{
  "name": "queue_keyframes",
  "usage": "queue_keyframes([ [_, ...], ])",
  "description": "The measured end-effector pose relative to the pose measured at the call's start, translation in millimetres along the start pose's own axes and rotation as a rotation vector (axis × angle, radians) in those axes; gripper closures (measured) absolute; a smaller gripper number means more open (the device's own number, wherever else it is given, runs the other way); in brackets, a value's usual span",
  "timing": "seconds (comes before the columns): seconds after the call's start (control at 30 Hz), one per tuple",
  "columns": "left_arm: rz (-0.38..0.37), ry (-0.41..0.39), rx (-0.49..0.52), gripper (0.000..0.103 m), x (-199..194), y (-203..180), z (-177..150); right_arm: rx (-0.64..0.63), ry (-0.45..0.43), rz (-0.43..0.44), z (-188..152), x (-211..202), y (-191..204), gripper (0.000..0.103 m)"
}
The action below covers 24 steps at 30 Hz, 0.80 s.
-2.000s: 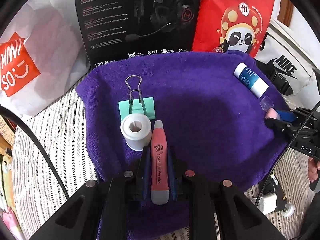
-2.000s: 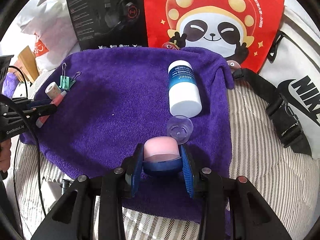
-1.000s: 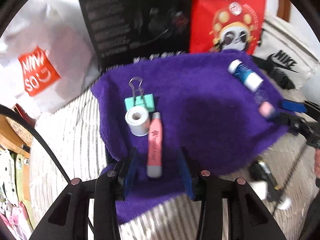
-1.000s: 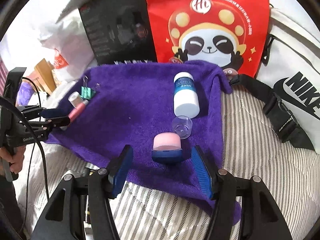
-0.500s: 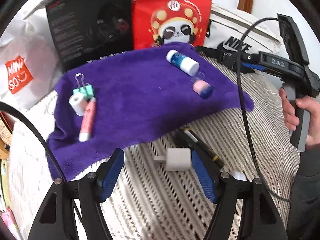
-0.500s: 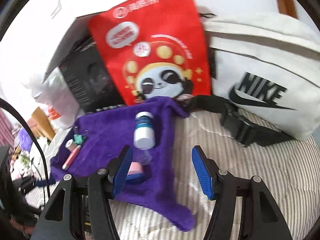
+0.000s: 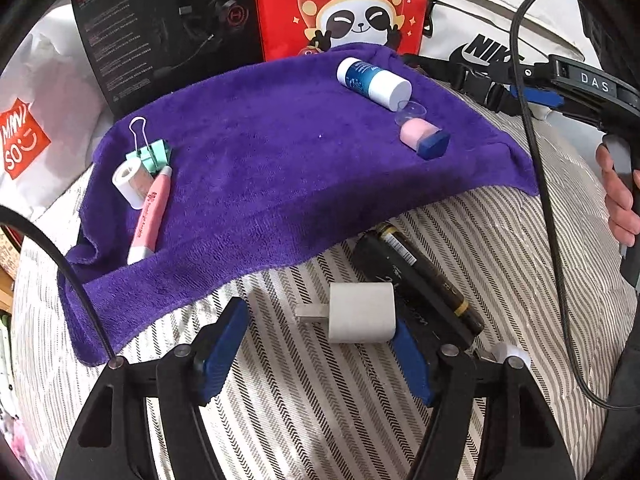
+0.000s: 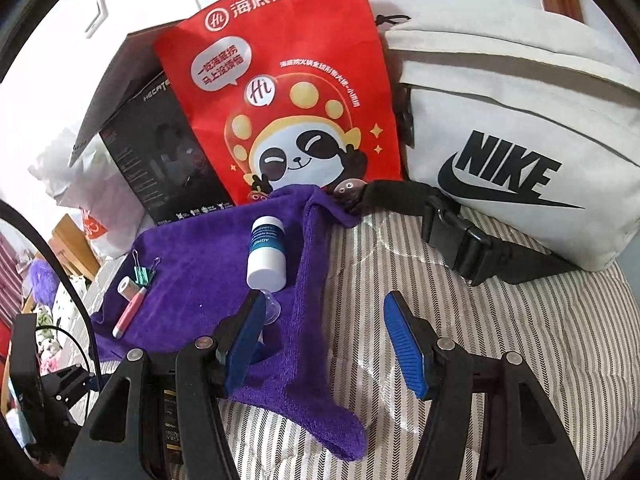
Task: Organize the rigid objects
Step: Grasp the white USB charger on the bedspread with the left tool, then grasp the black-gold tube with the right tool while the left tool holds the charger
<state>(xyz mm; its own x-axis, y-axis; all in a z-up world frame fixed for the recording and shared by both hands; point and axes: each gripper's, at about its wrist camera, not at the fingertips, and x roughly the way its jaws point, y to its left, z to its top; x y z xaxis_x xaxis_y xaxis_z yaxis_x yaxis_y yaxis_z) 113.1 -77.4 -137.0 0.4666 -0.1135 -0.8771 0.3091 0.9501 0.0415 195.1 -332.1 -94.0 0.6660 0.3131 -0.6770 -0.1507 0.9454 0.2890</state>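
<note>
A purple towel (image 7: 280,168) lies on the striped bed. On its left lie a pink pen (image 7: 150,216), a white roll (image 7: 130,182) and a green binder clip (image 7: 150,156). On its right lie a blue-white bottle (image 7: 372,82), a clear cap (image 7: 412,112) and a pink-blue jar (image 7: 424,140). My left gripper (image 7: 320,348) is open, around a white charger plug (image 7: 360,318) on the bedspread. My right gripper (image 8: 328,344) is open and empty over the towel's right edge; the bottle (image 8: 266,254) lies ahead of it.
A black tube (image 7: 424,276) lies beside the plug. Behind the towel stand a black headset box (image 7: 168,28), a red panda bag (image 8: 280,92) and a white Nike bag (image 8: 512,152) with a black buckle strap (image 8: 456,236). A Miniso bag (image 7: 20,144) is at left.
Both grippers let go of their items, the pink pen and the pink-blue jar, and pulled back open. The left one swung right and now frames the white plug; the right one rose and turned right.
</note>
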Motion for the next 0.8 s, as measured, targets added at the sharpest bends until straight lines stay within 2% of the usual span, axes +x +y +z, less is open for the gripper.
queue_keyframes([
  [0.1,-0.015,-0.012,0.017,0.044,-2.4,-3.4,-2.6,-0.025,0.011,-0.014,-1.5,2.7,5.1,0.042],
  [0.17,-0.033,-0.022,0.014,0.059,-3.3,-4.4,-2.2,-0.037,0.017,-0.017,-2.2,3.9,7.7,0.042],
  [0.2,-0.039,-0.032,0.012,0.061,-4.2,-5.1,-2.6,-0.043,0.019,-0.017,-2.8,4.6,9.2,0.042],
  [0.37,-0.041,-0.039,0.006,0.061,-7.5,-4.6,-6.4,-0.063,0.024,-0.02,-3.5,6.3,13.5,0.042],
  [0.5,-0.016,-0.033,0.001,0.061,-13.3,3.9,-14.1,-0.067,0.026,-0.016,-4.2,7.4,14.7,0.042],
  [0.63,0.005,-0.025,-0.037,0.061,-16.7,27.4,-24.6,-0.072,0.031,0.007,-3.8,7.7,17.8,0.042],
  [0.8,0.083,-0.015,-0.082,0.061,-23.7,58.5,-38.0,-0.088,0.047,0.041,-4.9,9.1,29.0,0.042],
])
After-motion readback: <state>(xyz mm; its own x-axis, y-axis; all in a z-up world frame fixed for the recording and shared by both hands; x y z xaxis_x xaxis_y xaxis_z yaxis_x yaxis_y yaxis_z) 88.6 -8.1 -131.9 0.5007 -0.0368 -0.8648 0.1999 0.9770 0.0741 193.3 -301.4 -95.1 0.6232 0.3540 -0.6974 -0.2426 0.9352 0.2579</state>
